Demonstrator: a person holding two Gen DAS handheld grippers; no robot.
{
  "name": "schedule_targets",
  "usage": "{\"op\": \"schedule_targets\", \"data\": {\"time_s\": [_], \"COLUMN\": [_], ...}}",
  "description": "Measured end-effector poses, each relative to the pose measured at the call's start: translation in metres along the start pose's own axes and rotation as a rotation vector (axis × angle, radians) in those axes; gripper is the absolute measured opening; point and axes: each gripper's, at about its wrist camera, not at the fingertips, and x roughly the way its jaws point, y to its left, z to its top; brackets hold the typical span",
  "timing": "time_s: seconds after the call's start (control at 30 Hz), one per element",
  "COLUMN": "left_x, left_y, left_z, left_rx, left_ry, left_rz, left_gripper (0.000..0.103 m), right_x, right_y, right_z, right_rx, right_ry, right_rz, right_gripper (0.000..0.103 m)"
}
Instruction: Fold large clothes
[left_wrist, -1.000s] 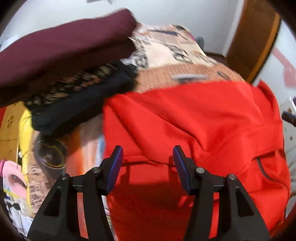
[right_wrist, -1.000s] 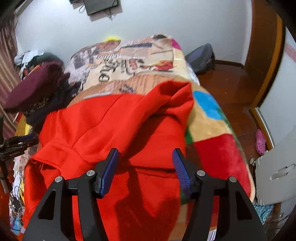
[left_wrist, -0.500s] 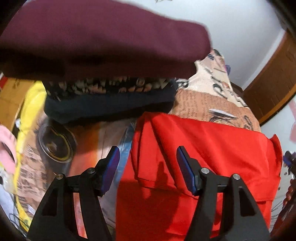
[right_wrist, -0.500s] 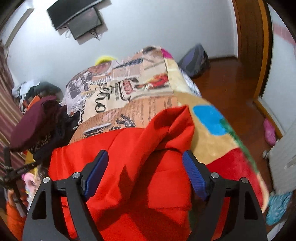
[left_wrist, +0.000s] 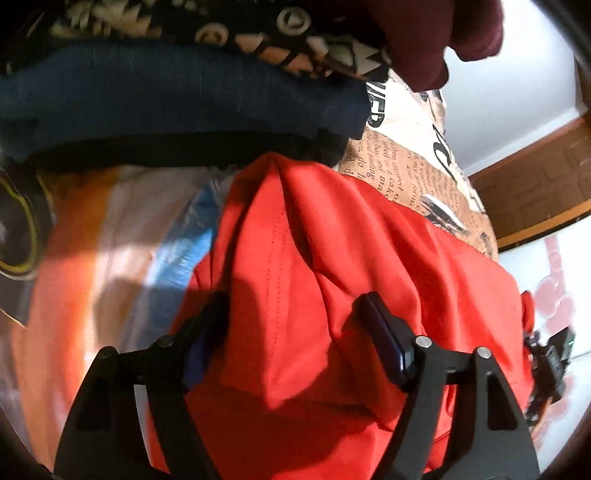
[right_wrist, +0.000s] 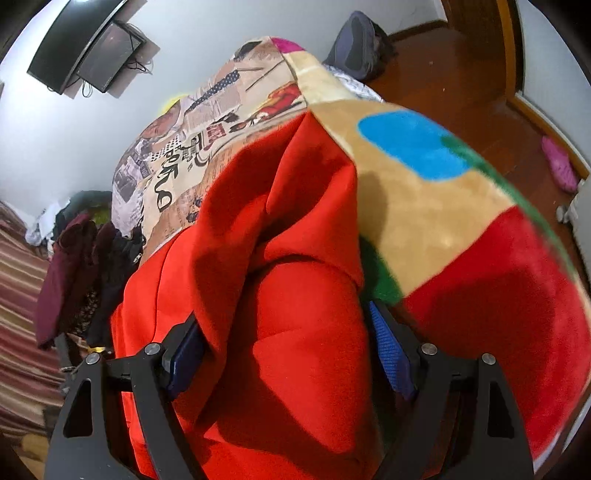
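Observation:
A large red garment (left_wrist: 332, 266) lies bunched on the patterned bed blanket (left_wrist: 417, 166). My left gripper (left_wrist: 295, 332) is open, low over the garment's far left corner, with a raised fold of red cloth between its blue-padded fingers (left_wrist: 384, 339). The same garment fills the right wrist view (right_wrist: 280, 280). My right gripper (right_wrist: 284, 347) is open and straddles the garment's right edge, with a thick hump of red cloth between its fingers (right_wrist: 388, 350).
A stack of folded clothes, navy (left_wrist: 177, 99), patterned and maroon, sits just beyond the garment's left corner; it also shows in the right wrist view (right_wrist: 70, 266). The blanket (right_wrist: 443, 206) drops off at the right to a wooden floor (right_wrist: 461, 74). A bag (right_wrist: 358, 44) lies there.
Both grippers have moved forward and down onto the garment. Red cloth now stands between the fingers of each. The clothes stack has come very close to the left gripper.

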Motion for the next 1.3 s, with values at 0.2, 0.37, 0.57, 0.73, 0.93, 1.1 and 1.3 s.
{"op": "schedule_targets", "data": {"time_s": [0.2,0.37,0.57,0.73,0.93,1.1,1.3], "left_x": [-0.008,-0.029,-0.072,-0.116,-0.152,-0.144,-0.094], "left_y": [-0.005,-0.024,-0.068,-0.119,-0.181,-0.219,-0.238], "left_z": [-0.003,-0.008,-0.009,-0.01,0.0,0.027,0.06], "left_rx": [0.033,0.096,0.199,0.336,0.485,0.541,0.567], "left_ry": [0.0,-0.053,-0.144,-0.246,-0.386,-0.424,-0.393], "left_rz": [-0.045,-0.039,-0.022,-0.027,0.003,0.042,0.112], "left_gripper": [0.051,0.016,0.012,0.012,0.01,0.009,0.009], "right_x": [-0.009,-0.023,-0.05,-0.082,-0.109,-0.116,-0.091], "right_y": [0.008,0.013,0.04,0.07,0.093,0.105,0.098], "right_z": [-0.001,0.0,0.008,0.023,0.049,0.075,0.099], "right_rx": [-0.021,-0.046,-0.124,-0.229,-0.32,-0.37,-0.366], "right_ry": [-0.067,-0.093,-0.176,-0.273,-0.371,-0.427,-0.414], "right_rz": [-0.041,0.006,0.048,0.066,0.055,0.019,-0.037], "right_gripper": [0.04,0.016,0.013,0.012,0.012,0.011,0.011]}}
